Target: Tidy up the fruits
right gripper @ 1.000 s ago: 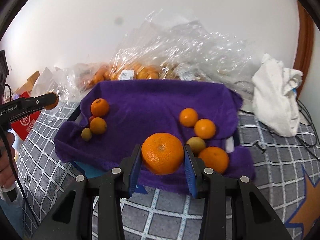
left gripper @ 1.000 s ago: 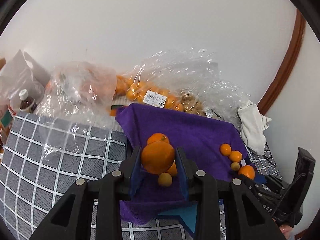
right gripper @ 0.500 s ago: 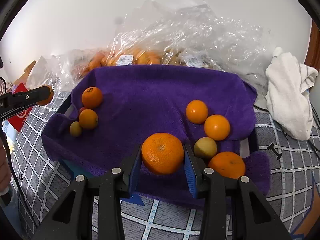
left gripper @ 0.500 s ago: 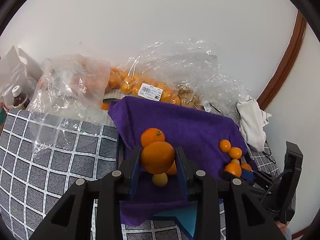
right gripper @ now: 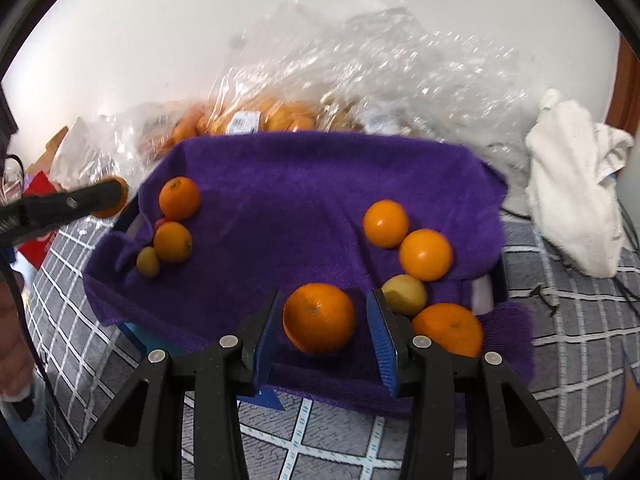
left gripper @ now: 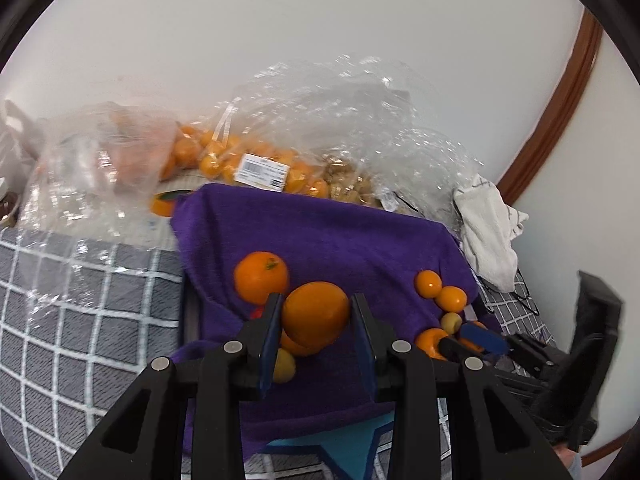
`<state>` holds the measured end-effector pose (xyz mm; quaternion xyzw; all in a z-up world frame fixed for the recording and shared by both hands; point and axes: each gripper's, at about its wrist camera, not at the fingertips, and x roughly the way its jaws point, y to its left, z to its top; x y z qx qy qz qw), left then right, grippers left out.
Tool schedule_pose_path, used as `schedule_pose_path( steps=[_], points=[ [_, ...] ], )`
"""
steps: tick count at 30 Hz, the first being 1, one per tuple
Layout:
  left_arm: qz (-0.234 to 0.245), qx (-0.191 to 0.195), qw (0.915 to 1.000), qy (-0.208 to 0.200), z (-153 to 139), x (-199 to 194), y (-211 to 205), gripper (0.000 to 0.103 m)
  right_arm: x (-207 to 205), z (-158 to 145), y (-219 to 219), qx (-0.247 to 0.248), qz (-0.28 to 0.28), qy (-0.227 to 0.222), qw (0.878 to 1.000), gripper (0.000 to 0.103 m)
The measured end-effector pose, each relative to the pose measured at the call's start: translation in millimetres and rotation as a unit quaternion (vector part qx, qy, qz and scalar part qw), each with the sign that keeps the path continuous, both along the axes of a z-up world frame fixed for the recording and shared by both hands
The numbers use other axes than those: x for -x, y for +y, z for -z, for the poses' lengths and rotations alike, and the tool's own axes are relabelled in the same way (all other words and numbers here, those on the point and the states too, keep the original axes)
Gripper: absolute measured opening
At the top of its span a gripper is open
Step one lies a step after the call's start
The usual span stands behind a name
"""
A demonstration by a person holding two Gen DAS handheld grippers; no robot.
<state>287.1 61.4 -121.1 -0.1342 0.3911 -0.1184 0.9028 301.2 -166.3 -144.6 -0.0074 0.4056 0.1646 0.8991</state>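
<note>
Covering most of the ground ahead of both sets of jaws: purple towel, bearing two fruit clusters. Behind it, clear plastic bags of unsorted oranges, so much is judged left to do. Right gripper: jaws opening, orange between them with gaps showing each side, seemingly set down beside the right-hand cluster. Left gripper: clenched on a second orange, held above the left-hand cluster, not yet placed
</note>
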Motion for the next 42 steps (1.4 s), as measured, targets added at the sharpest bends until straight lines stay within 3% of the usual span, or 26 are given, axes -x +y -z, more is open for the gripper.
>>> schedule_pose_path(
  steps=[9, 18, 28, 34, 42],
  points=[
    [0.029, -0.024, 0.9988, 0.032, 8.6, -38.8, -37.3, 0.032, 26.2, -36.2, -41.6, -0.027, 0.036, -0.053, 0.998, 0.045],
    [0.007, -0.079, 0.9948, 0.063, 31.8, -57.0, -51.2, 0.032, 32.9, -25.3, -66.4, 0.007, 0.066, -0.051, 0.997, 0.045],
    [-0.001, -0.105, 0.9906, 0.087, 41.6, -63.3, -58.2, 0.034, 49.8, -21.4, -61.7, 0.021, 0.072, -0.051, 0.996, 0.045],
    [-0.001, -0.101, 0.9924, 0.071, 15.0, -37.9, -55.6, 0.042, 64.5, -31.0, -59.5, 0.016, 0.079, -0.045, 0.996, 0.045],
    [-0.008, -0.086, 0.9956, 0.038, -30.8, 38.9, -35.4, 0.046, 103.6, -68.0, -62.9, 0.012, 0.095, -0.045, 0.994, 0.045]
  ],
)
